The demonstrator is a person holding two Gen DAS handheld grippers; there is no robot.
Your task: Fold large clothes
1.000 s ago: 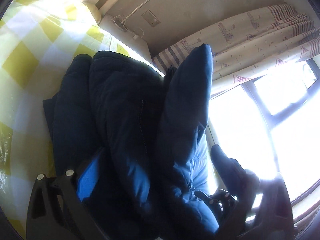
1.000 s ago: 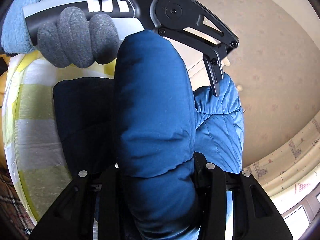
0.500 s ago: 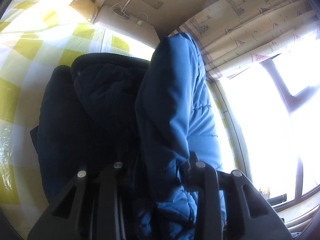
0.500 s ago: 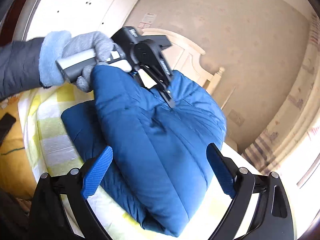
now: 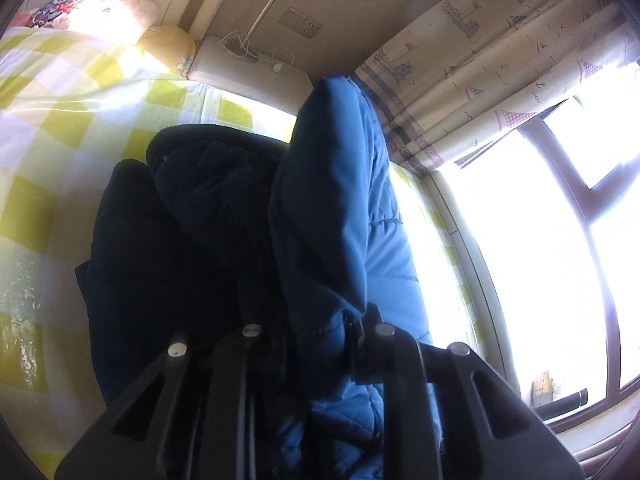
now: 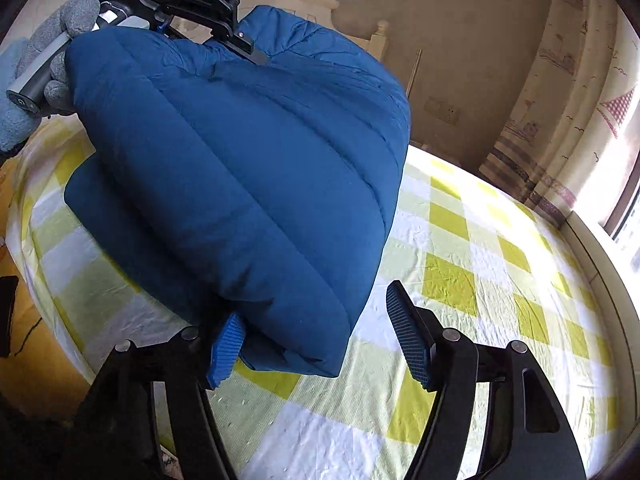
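Clamping a raised fold of the blue padded jacket (image 5: pixel 328 208), the left gripper (image 5: pixel 312 332) is fully closed. The right gripper (image 6: pixel 316 344), closing from half-open, straddles the jacket's near corner at 6 o'clock, one pad (image 6: pixel 224 350) touching. The jacket lies on a yellow-checked bed (image 6: pixel 480 280); curtain (image 6: pixel 560 120) at 2 o'clock.

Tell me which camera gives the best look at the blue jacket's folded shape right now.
The right wrist view: the blue jacket shows nearly whole against the checked sheet, one corner lifted by the left gripper. The left wrist view sees it only close up, backlit and mostly dark, pinched in its own gripper.
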